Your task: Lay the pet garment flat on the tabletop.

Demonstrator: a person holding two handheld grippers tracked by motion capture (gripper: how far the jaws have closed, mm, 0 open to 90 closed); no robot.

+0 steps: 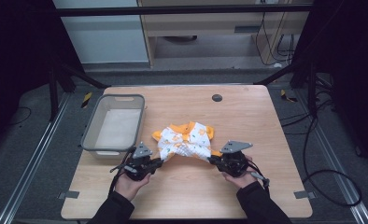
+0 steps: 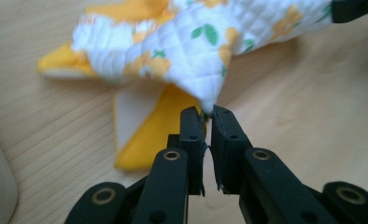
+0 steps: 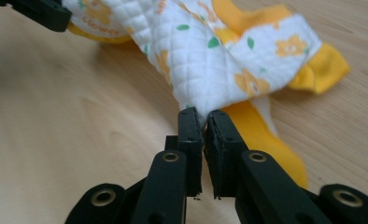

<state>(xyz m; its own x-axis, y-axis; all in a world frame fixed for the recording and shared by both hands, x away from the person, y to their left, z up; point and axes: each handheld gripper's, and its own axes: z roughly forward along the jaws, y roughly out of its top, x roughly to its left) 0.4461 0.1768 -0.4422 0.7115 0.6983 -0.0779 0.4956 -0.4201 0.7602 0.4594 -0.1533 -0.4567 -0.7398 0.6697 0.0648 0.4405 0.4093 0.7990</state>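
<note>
A small quilted garment [image 1: 187,140], white with yellow flowers, green leaves and orange-yellow trim, lies bunched in the middle of the wooden table [image 1: 252,121]. My left gripper [image 1: 161,161] is shut on its near left corner; in the left gripper view the jaws [image 2: 208,112] pinch a fold of the white quilted cloth [image 2: 187,46]. My right gripper [image 1: 211,160] is shut on the near right corner, where a fold of the garment [image 3: 205,60] sits between its jaws [image 3: 203,114]. The cloth between the two grippers is lifted slightly off the table.
A grey plastic basket [image 1: 91,135] with a white lining stands at the table's left side, close to the left gripper. A round black grommet [image 1: 216,98] sits near the far edge. Bare wood lies in front of both hands and to the right.
</note>
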